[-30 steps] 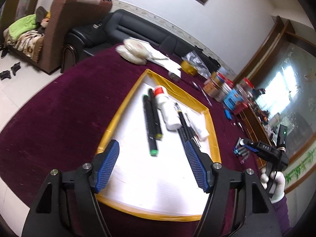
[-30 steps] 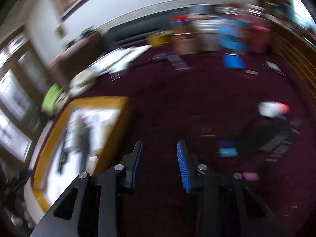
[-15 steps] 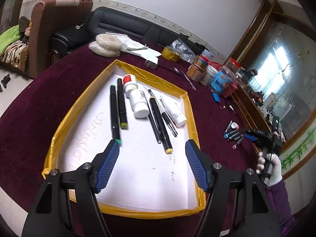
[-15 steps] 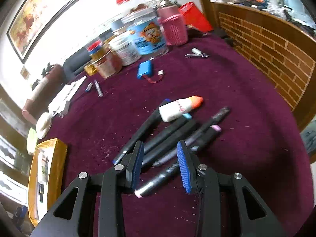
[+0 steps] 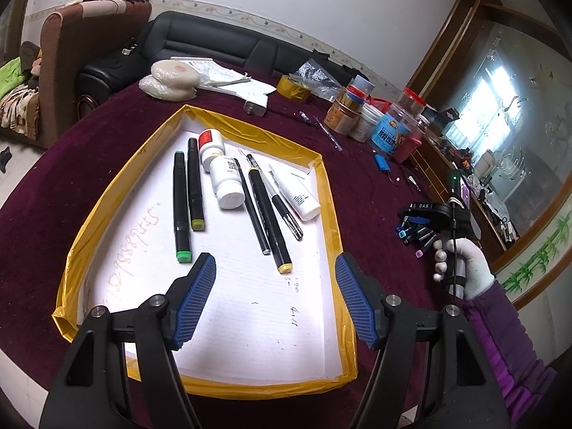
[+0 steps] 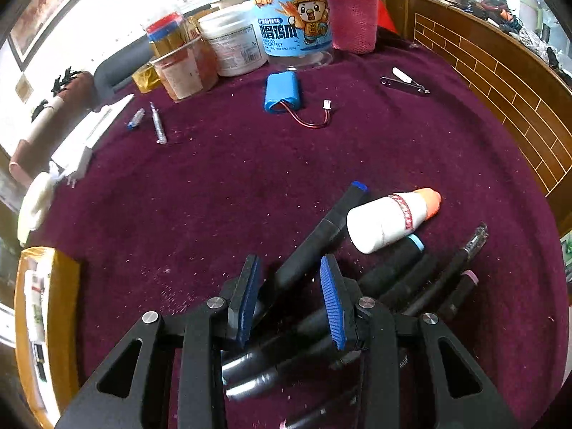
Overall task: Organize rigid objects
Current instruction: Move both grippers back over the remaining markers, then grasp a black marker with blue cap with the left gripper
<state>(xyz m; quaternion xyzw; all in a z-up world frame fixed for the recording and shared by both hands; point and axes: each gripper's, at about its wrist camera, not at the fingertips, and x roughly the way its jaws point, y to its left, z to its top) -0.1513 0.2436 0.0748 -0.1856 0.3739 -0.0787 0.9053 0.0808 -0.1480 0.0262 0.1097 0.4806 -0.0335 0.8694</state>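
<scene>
While the left tool (image 5: 275, 300) hangs with jaws wide and empty over the yellow-edged tray (image 5: 332, 214), markers (image 5: 180, 207) and a white bottle (image 5: 223, 175) lie at the frame's centre; "DAS" marks the right tool (image 5: 407, 216). In the right view its narrow jaws straddle a blue-capped marker (image 6: 321, 236), unpressed, at lower centre on the table (image 6: 221, 186).

Bench (image 5: 53, 193) under dark maroon cloth. On it: yellow-taped tray (image 5: 118, 186) with white floor; loose cluster of markers (image 6: 393, 271) with a white orange-capped bottle (image 6: 389, 220) lying across them; blue battery pack (image 6: 282, 91) with red lead; nail clipper (image 6: 404, 80); jars (image 6: 293, 32) along far edge; tape roll (image 5: 295, 87); white charger (image 5: 255, 105).
</scene>
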